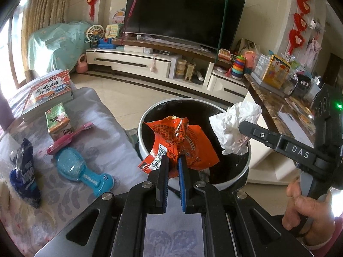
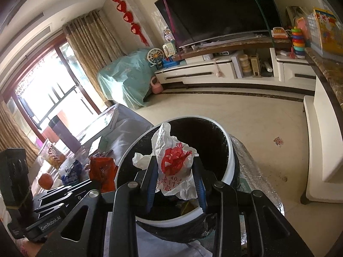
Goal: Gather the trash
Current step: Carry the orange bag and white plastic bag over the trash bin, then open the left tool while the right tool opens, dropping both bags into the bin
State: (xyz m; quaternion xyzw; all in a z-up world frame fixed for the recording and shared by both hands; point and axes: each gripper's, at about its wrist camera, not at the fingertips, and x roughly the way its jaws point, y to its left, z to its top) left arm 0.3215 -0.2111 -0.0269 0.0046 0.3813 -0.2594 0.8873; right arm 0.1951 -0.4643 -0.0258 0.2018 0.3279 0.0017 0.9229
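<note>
My left gripper (image 1: 173, 160) is shut on an orange snack wrapper (image 1: 178, 141), which hangs over the near rim of a round bin (image 1: 148, 115) lined in black. My right gripper (image 2: 174, 169) is shut on a crumpled white plastic bag with red print (image 2: 173, 162) and holds it over the open bin (image 2: 229, 150). The left wrist view shows that bag (image 1: 233, 126) above the bin's right rim. The right wrist view shows the orange wrapper (image 2: 100, 171) to the left of the bin.
On the grey patterned cloth (image 1: 103, 132) lie a blue snack bag (image 1: 24, 171), a turquoise brush (image 1: 83, 171), a pink wrapper (image 1: 68, 137), a green carton (image 1: 57, 120) and a book (image 1: 50, 92). A marble counter (image 1: 272, 105) stands right of the bin.
</note>
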